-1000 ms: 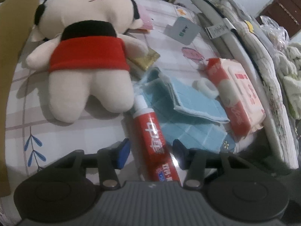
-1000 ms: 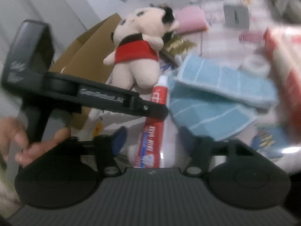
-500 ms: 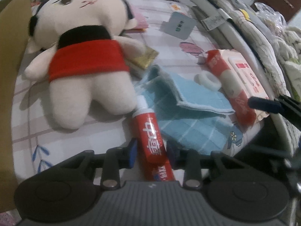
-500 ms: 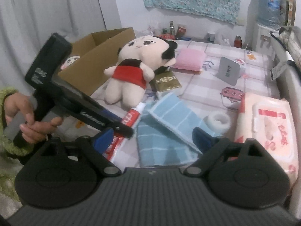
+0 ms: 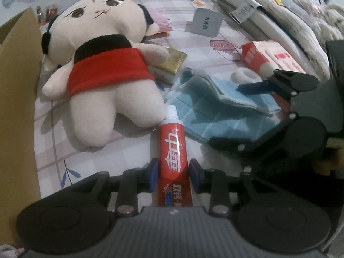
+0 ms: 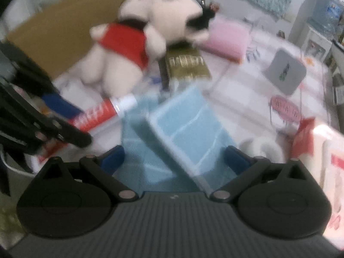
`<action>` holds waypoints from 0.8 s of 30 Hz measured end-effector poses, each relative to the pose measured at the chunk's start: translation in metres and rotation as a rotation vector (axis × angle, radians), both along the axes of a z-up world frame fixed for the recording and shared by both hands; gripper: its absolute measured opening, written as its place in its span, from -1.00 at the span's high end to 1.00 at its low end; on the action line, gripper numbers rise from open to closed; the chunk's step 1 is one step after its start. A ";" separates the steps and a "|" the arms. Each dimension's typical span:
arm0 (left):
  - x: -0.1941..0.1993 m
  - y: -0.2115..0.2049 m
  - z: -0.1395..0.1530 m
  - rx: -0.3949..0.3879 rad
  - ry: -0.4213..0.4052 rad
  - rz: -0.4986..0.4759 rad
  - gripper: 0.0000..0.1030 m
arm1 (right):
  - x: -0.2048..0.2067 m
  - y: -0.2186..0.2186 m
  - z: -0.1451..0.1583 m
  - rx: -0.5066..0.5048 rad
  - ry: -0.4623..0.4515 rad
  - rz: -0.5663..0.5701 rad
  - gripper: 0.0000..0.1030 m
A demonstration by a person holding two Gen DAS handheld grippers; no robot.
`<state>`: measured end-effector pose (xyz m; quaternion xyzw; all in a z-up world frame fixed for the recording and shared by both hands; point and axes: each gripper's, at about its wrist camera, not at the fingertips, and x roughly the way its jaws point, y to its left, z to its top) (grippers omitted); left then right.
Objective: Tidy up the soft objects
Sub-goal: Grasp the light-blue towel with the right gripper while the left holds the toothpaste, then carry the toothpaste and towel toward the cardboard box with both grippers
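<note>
Checked pink-and-white cloth [image 5: 210, 68] covers the surface where everything lies, with the plush doll [image 5: 107, 73] as the main landmark: it lies on its back, head toward the far side, its red top facing up. A brown cardboard box [image 5: 17, 111] stands against the doll's left side. Under the doll's right arm sits a gold packet [image 5: 172, 61], and beyond its head a pink pad [image 6: 225, 39].

Just by the doll's right leg lies the red toothpaste tube [image 5: 174, 150], its white cap nearly touching the foot. The left claw [image 5: 173, 174] is clenched on the tube, one blue pad pressed to each side of its lower half.

Right of the doll's legs, past the tube, the folded blue towels [image 5: 219, 107] lie stacked, the upper one askew on the lower. The right claw [image 6: 174, 159] is spread wide and grasps nothing; the towels' near end lies between its blue fingertips [image 6: 111, 157], though the right wrist view is blurred and contact cannot be told. Farther right of the towels sit a white tape roll [image 5: 245, 77] and a pack of wet wipes [image 5: 271, 53].
</note>
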<state>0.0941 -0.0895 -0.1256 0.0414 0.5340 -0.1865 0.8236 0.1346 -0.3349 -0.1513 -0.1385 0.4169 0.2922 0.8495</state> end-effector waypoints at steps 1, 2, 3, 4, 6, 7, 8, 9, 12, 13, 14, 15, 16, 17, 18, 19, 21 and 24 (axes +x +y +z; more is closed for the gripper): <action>0.000 0.000 0.000 0.001 -0.003 -0.001 0.38 | 0.000 -0.003 0.000 0.018 0.011 -0.024 -0.81; -0.001 -0.001 0.000 0.002 -0.008 0.000 0.39 | 0.000 -0.003 0.001 0.017 0.008 -0.046 -0.56; -0.001 -0.001 0.000 0.002 -0.013 0.003 0.40 | -0.001 -0.004 0.003 0.013 0.001 -0.074 -0.40; -0.001 -0.001 0.000 0.000 -0.019 0.009 0.40 | -0.001 -0.005 0.006 0.012 -0.002 -0.109 0.00; -0.002 0.000 0.000 -0.012 -0.028 0.034 0.43 | 0.000 -0.012 0.010 0.017 0.001 -0.177 0.40; -0.002 0.001 -0.001 -0.025 -0.031 0.045 0.43 | 0.002 -0.017 0.011 0.036 0.013 -0.219 0.45; -0.001 0.003 -0.001 -0.041 -0.033 0.053 0.44 | 0.003 -0.024 0.012 0.074 0.033 -0.260 0.49; -0.002 0.005 -0.001 -0.051 -0.034 0.059 0.45 | 0.003 -0.031 0.013 0.115 0.048 -0.293 0.50; -0.005 0.011 0.001 -0.104 -0.020 0.086 0.46 | -0.007 -0.051 0.019 0.261 0.082 -0.378 0.52; -0.007 0.014 0.004 -0.122 -0.017 0.096 0.46 | -0.014 -0.058 0.024 0.320 0.090 -0.405 0.52; -0.009 0.016 0.006 -0.139 -0.019 0.103 0.46 | -0.021 -0.062 0.029 0.363 0.091 -0.425 0.52; -0.012 0.018 0.010 -0.152 -0.027 0.107 0.46 | -0.028 -0.067 0.034 0.403 0.087 -0.443 0.52; -0.016 0.019 0.015 -0.165 -0.040 0.112 0.46 | -0.038 -0.071 0.040 0.442 0.079 -0.462 0.52; -0.020 0.021 0.022 -0.183 -0.057 0.113 0.46 | -0.047 -0.074 0.047 0.469 0.073 -0.476 0.52; -0.024 0.022 0.027 -0.199 -0.072 0.116 0.46 | -0.054 -0.077 0.051 0.497 0.069 -0.488 0.52; -0.026 0.024 0.031 -0.212 -0.081 0.121 0.46 | -0.062 -0.080 0.056 0.531 0.067 -0.496 0.52; -0.033 0.029 0.042 -0.240 -0.105 0.132 0.46 | -0.075 -0.083 0.063 0.566 0.063 -0.511 0.52; -0.040 0.035 0.054 -0.258 -0.134 0.150 0.47 | -0.091 -0.082 0.074 0.594 0.034 -0.508 0.52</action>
